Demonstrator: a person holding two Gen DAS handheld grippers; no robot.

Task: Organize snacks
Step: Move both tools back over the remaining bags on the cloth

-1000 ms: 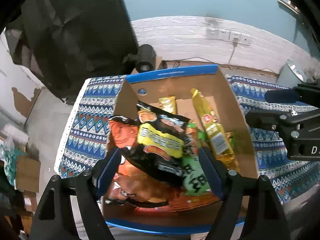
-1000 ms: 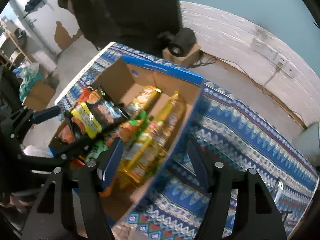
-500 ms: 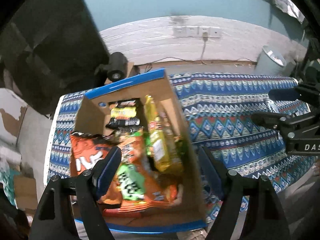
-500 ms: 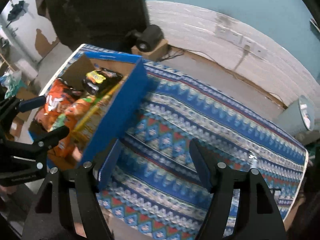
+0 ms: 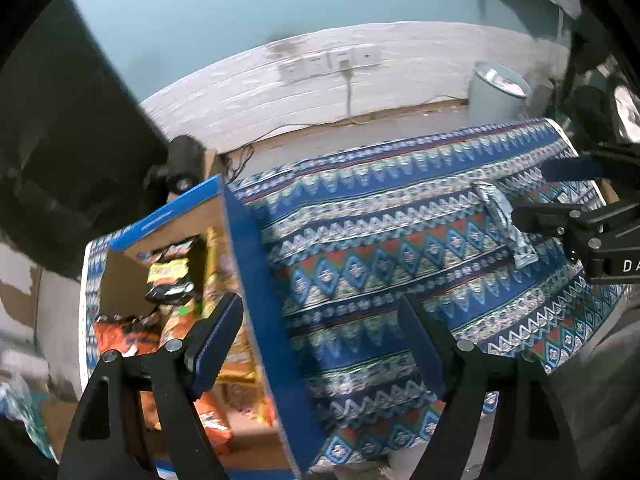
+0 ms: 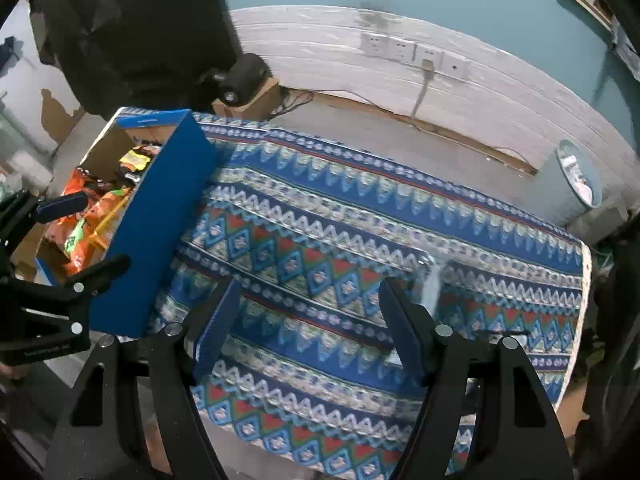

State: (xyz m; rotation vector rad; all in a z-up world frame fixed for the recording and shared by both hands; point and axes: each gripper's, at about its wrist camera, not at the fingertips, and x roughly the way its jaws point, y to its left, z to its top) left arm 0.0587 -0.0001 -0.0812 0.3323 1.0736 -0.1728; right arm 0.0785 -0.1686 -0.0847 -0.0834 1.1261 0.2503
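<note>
So both grippers hang empty, fingers spread wide: left gripper [image 5: 320,344] by the box [image 5: 256,280], right gripper [image 6: 308,320] over the patterned worktop [image 6: 320,224]. Box is packed with snacks [image 5: 168,276]. One silvery packet [image 5: 504,220] lies loose, well right of the box, so I'd guess that's next: the right gripper reaches over it and pinches it.

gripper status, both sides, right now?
Left gripper: open, holding nothing.
Right gripper: open, holding nothing.
</note>
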